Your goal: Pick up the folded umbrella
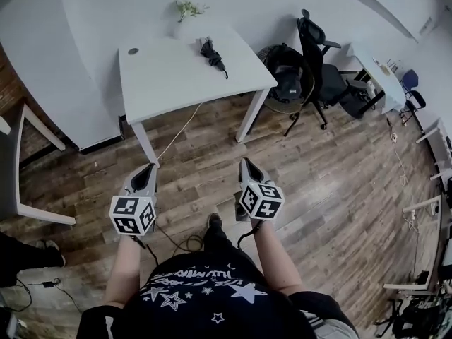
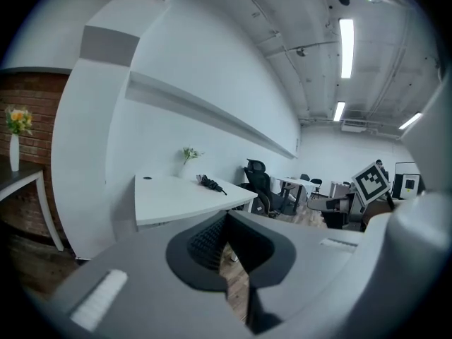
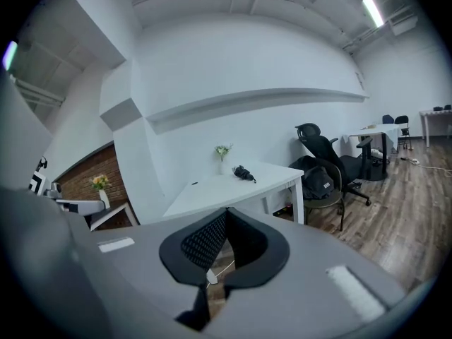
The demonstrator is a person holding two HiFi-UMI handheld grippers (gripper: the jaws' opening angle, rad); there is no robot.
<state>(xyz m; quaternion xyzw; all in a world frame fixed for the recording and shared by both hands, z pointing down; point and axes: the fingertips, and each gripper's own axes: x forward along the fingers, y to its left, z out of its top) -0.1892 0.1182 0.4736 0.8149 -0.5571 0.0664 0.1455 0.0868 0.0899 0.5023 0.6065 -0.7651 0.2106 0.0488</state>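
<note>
Lying untouched near the far edge of the white table [image 1: 166, 76], the folded umbrella [image 1: 212, 55] is not yet reached; the left gripper [image 1: 146, 169] and right gripper [image 1: 247, 164] are held well short of it, jaws closed on nothing, so approach, grasp and lift are judged outstanding.

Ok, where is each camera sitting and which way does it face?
Head view: on the person's head, facing steeply down at the white table; left tongs, right tongs and forearms show.
Left gripper view: on the left tongs, along its shut jaws toward the table.
Right gripper view: on the right tongs, likewise.
Shared: all see the folded umbrella.
</note>
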